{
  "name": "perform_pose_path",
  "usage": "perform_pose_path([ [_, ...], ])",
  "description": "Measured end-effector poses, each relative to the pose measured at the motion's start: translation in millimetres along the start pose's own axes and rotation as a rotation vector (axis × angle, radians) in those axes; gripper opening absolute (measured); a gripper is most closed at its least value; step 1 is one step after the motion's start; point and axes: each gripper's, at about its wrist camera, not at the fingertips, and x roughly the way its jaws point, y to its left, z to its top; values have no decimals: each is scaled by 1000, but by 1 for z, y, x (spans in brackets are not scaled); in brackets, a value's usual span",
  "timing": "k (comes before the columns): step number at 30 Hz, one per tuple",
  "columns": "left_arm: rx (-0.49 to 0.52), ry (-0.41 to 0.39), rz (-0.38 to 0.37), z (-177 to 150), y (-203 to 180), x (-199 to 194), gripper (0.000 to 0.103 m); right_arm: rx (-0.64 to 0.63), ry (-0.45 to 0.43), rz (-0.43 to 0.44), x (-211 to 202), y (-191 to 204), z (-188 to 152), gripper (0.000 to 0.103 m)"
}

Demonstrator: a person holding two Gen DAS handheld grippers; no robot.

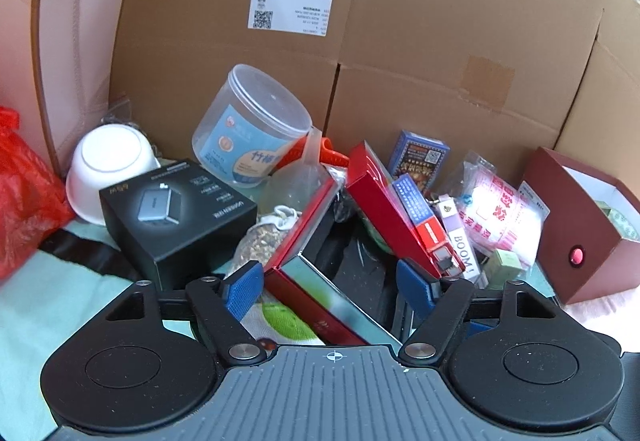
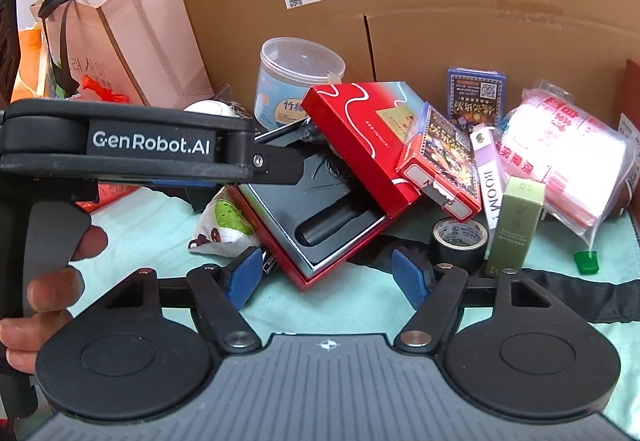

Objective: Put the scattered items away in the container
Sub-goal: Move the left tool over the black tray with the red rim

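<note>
While both jaws stand part-open, empty, red box (image 2: 320,225) corner sits between right gripper (image 2: 326,275) pads; left gripper (image 1: 330,281) straddles its left wall.

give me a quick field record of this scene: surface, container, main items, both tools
surface: pale green cloth
container: open red box with black insert, corner between the right tool's fingers
lid: red lid leaning on the box
on lid: card pack
nearby: clear tub, black tape roll, green carton, black box, white bowl
backdrop: cardboard boxes
left tool: open, straddling the red box's edge
right tool: open, nothing gripped
</note>
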Motion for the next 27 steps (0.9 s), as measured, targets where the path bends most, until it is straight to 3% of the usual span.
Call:
perform_pose_path([
  [8,14,33,-10,7,4,17,82,6,11,-3,12,-1,1,75],
  [13,26,38,-4,7,5,23,78,21,20,15,18,-4,3,71],
  [15,31,40,-3,7,4,24,78,11,20,32,19,-3,3,62],
  [20,55,43,25,6,0,22,71,9,32,41,17,-3,4,59],
  [27,63,54,26,2,-10,13,70,-10,29,36,4,-4,3,55],
])
